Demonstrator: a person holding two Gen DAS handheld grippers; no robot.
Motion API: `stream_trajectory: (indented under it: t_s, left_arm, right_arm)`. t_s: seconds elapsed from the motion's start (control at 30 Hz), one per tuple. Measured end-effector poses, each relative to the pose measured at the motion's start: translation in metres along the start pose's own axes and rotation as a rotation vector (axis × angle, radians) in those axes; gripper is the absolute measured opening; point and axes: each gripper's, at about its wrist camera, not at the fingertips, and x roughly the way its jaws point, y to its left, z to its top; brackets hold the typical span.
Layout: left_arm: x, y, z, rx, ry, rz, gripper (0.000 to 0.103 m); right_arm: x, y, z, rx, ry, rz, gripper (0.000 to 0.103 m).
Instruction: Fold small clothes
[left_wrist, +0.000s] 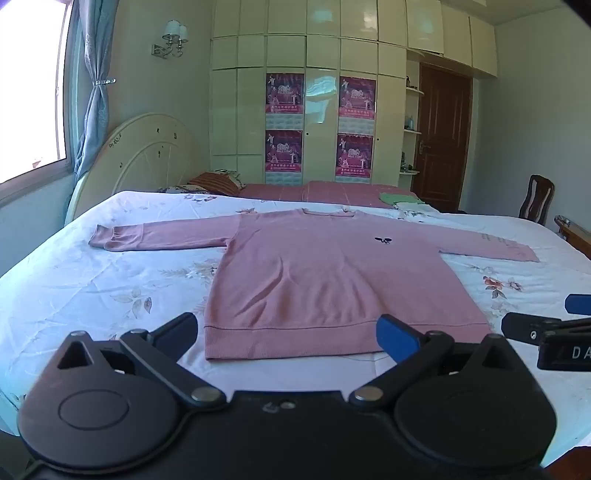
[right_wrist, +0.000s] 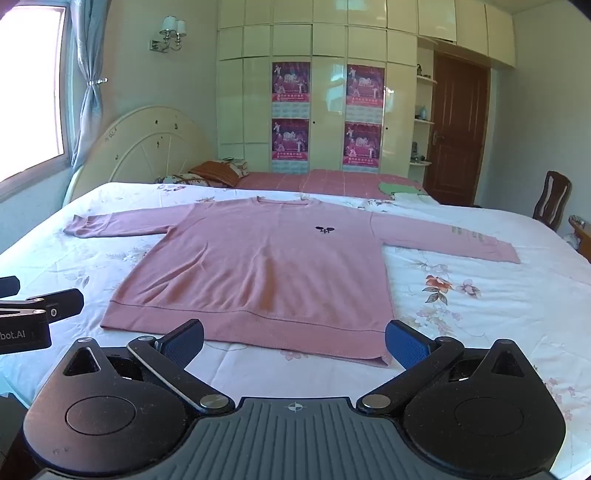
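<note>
We hold the left gripper (left_wrist: 288, 334) and right gripper (right_wrist: 293, 341) with jaws spread wide, empty, near the sweater's (left_wrist: 314, 273) hem on the bed (left_wrist: 92, 280). Each view catches the other gripper cut off at its edge. Sleeve print is unreadable.

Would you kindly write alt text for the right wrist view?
A pink long-sleeved sweater lies flat, sleeves spread, on a floral bedsheet. The open right gripper hovers empty near its hem, with the left gripper at the left edge. Behind stand a cream wardrobe and a brown door.
</note>
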Motion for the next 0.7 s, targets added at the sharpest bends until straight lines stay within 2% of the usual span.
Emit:
stream_trajectory:
  t_s: [0.7]
  left_arm:
    - [0.004, 0.0024, 0.0, -0.02, 0.008, -0.023, 0.103]
  right_arm:
    - [-0.0012, -0.0014, 0.0013, 0.006, -0.009, -0.003, 0.103]
